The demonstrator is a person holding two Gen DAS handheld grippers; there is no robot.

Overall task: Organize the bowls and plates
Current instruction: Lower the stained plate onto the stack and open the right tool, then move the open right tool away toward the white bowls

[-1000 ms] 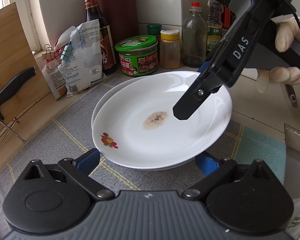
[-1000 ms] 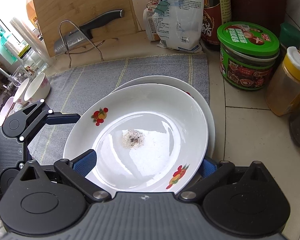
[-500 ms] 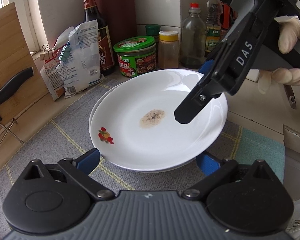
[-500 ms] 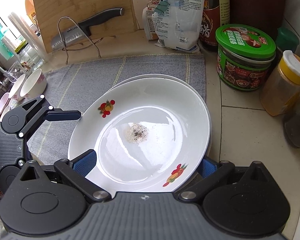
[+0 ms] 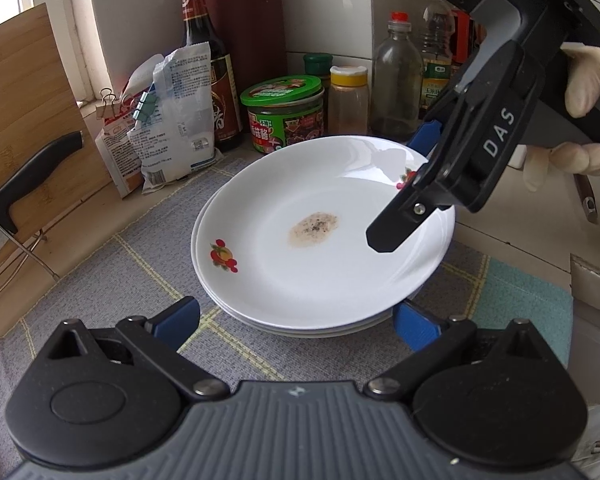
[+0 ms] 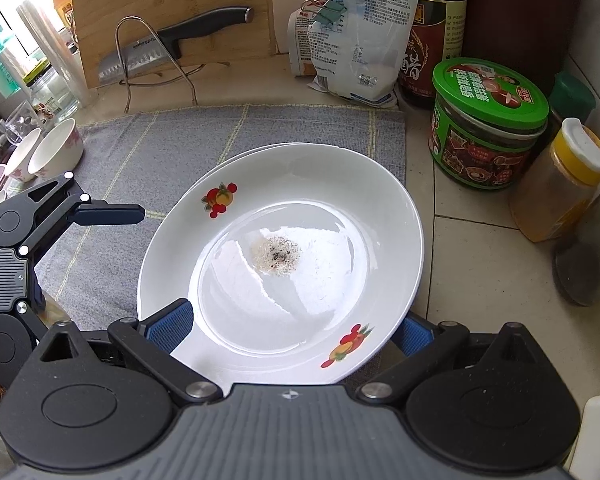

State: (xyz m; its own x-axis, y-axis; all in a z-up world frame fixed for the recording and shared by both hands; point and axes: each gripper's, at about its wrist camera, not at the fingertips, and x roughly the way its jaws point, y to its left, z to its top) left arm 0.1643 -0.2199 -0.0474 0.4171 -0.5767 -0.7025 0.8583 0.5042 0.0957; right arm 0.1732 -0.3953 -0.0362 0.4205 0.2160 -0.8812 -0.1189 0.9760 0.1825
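Observation:
A white plate [image 5: 320, 248] with fruit prints and a brown stain lies on top of a stack of plates [image 5: 300, 330] on the grey cloth [image 5: 112, 272]. My right gripper [image 6: 292, 326] is shut on this top plate [image 6: 284, 240], its blue pads pressed to the rim at both sides of the near edge. In the left wrist view the right gripper [image 5: 404, 188] reaches in from the right, held by a gloved hand [image 5: 580, 80]. My left gripper [image 5: 296, 320] stands open at the stack's near edge, and one of its fingers [image 6: 112, 214] stays clear of the rim.
Two small bowls [image 6: 56, 148] sit at the cloth's left end. Behind the stack stand a green-lidded jar [image 5: 284, 116], a yellow-capped jar [image 5: 348, 96], bottles [image 5: 396, 80], a clipped bag [image 5: 176, 120], and a cutting board with a knife [image 6: 172, 48].
The right gripper carried the top plate from an offset, raised position back and down, so it now lines up with the stack. The left gripper stayed open and nearly still.

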